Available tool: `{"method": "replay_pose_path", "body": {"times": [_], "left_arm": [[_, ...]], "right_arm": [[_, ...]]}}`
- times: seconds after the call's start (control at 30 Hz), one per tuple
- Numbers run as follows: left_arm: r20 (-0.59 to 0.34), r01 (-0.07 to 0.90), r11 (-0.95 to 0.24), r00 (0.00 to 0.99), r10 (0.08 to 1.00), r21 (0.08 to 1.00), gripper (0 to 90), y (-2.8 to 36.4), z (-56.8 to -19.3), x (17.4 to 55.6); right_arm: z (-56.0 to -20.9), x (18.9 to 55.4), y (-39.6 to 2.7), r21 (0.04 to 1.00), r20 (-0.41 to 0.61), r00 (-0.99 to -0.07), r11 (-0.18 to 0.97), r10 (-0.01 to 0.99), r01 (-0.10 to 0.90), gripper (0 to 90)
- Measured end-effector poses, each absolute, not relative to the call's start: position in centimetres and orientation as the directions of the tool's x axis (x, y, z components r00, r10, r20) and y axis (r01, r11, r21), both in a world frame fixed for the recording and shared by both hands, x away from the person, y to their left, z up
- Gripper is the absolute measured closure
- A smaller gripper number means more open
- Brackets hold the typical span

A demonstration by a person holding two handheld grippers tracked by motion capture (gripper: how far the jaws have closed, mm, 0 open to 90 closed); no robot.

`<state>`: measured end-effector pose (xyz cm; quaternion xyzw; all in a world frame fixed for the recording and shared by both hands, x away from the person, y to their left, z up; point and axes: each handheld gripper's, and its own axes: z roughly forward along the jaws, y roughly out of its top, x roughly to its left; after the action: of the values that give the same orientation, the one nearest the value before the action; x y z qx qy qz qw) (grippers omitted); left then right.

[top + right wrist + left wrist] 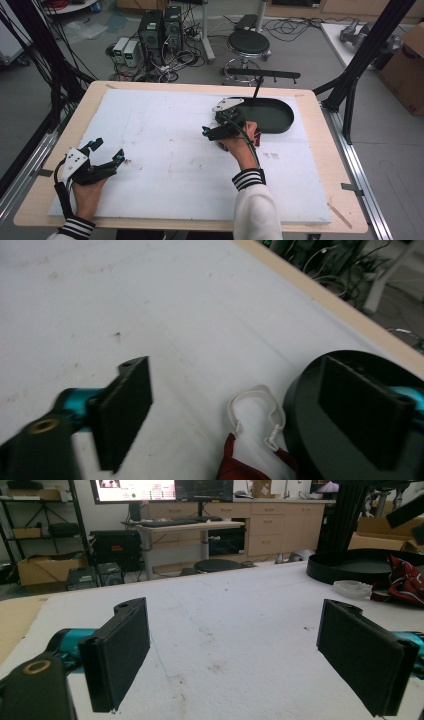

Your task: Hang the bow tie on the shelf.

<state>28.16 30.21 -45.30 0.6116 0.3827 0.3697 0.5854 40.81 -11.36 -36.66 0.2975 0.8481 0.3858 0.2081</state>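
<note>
Your left gripper (107,151) rests at the white foam board's (165,150) seven o'clock, black jaws spread wide, holding nothing. Moving right, your right gripper (216,131) hovers past centre, toward two o'clock, jaws likewise spread and empty. Beneath it lies a red patterned cloth (240,465) with a white plastic loop (255,415), just beside the black oval tray (280,117) at two o'clock. Judging from this, a low approach could catch a jaw on the tray's rim, or pinch the loop alone and drag the cloth.

Red cloth (235,465) (white-looped) beside black tray (320,440).
</note>
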Motion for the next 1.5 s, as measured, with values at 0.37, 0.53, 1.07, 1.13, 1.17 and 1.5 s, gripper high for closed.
{"method": "replay_pose_path", "body": {"times": [0.37, 0.53, 1.07, 1.13, 1.17, 1.5], "left_arm": [[0.002, 0.035, -0.019, 0.435, 0.900, 0.999, 14.2, 30.2, -45.3, 28.2], [0.003, 0.034, -0.019, 0.435, 0.900, 0.999, 14.1, 30.2, -45.3, 28.2], [-0.001, 0.040, -0.018, 0.434, 0.901, 0.999, 14.1, 30.3, -45.3, 28.2], [-0.001, 0.040, -0.018, 0.434, 0.901, 0.999, 14.2, 30.3, -45.3, 28.2], [-0.001, 0.040, -0.018, 0.434, 0.901, 0.999, 14.2, 30.3, -45.3, 28.2], [-0.003, 0.041, -0.017, 0.433, 0.901, 0.999, 14.2, 30.3, -45.3, 28.2]], "right_arm": [[-38.0, 42.9, -10.6, 0.717, -0.070, -0.736, 0.547, 0.673, 0.432, 24.6], [-38.9, 43.4, -10.4, 0.667, -0.059, -0.742, 0.580, 0.668, 0.468, 30.1], [-41.1, 44.7, -10.3, 0.548, -0.058, -0.736, 0.638, 0.674, 0.541, 54.6], [-41.2, 44.8, -10.4, 0.539, -0.064, -0.734, 0.643, 0.676, 0.545, 55.8], [-41.2, 44.8, -10.4, 0.539, -0.064, -0.734, 0.643, 0.676, 0.545, 55.8], [-41.8, 45.1, -11.0, 0.491, -0.035, -0.734, 0.652, 0.678, 0.578, 61.1]]}}
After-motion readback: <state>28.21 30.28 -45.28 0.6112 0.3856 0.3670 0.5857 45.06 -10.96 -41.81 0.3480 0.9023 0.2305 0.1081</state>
